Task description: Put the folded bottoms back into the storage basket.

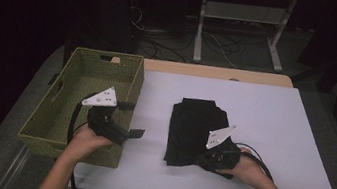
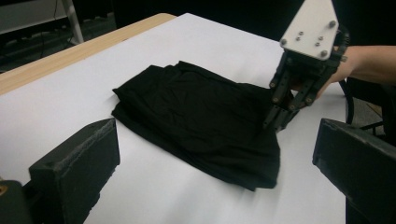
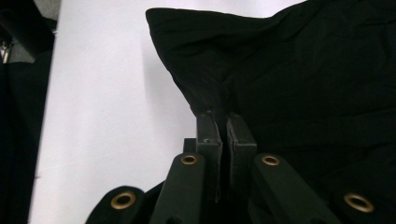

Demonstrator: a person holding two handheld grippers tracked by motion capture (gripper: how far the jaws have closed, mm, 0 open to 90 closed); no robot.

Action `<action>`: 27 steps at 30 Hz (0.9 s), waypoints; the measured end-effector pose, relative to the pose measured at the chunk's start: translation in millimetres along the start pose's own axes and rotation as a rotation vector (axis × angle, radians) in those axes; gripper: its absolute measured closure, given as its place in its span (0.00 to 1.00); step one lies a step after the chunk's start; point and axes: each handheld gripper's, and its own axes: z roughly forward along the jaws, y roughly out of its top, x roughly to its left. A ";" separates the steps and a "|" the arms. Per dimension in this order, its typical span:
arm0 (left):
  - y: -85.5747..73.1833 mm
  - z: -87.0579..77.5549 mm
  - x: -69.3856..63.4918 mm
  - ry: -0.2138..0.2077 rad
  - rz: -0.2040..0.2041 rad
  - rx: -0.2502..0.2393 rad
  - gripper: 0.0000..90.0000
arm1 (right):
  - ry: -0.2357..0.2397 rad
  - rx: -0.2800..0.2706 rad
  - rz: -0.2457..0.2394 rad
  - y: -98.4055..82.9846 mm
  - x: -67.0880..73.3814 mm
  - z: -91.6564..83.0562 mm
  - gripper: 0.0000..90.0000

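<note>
**Black cloth pinched at its near edge, basket off to the left**

Black fabric, a folded garment point(image 1: 196, 131), lies on the white table point(image 1: 274, 120) a little toward the near edge, its long axis running from the near edge toward the far one. The right gripper point(image 1: 211, 154) has it by the near right corner: in the right gripper view the jaws stand pressed together with a fold of the cloth point(image 3: 219, 100) nipped between them, and the left gripper view shows the same gripper point(image 2: 280, 122) biting the hem.

The woven green basket point(image 1: 131, 76) sits at the table's left edge, so the garment lies to its right with a strip of bare white between them. The left gripper point(image 1: 131, 119) hangs over the basket's right wall, jaws wide and empty, pointing across at the cloth.

Any carry to the basket probably runs leftward, across the garment's short side. The right hand already holds it; the left is nearer the basket and could catch the free left edge.
</note>
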 end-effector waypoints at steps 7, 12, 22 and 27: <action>0.0 0.2 -0.2 0.000 0.001 0.001 0.01 | 0.018 0.011 -0.007 -4.5 15.4 1.6 0.94; 0.1 0.3 -0.3 0.000 0.002 0.001 0.01 | 0.025 0.030 -0.008 -5.6 18.9 7.4 0.94; 0.3 0.4 0.1 0.001 0.001 0.005 0.01 | 0.038 -0.033 0.040 -6.0 21.4 -6.1 0.57; 0.3 0.5 0.2 0.002 0.000 0.006 0.01 | -0.035 -0.080 0.084 -9.0 20.5 -16.4 0.38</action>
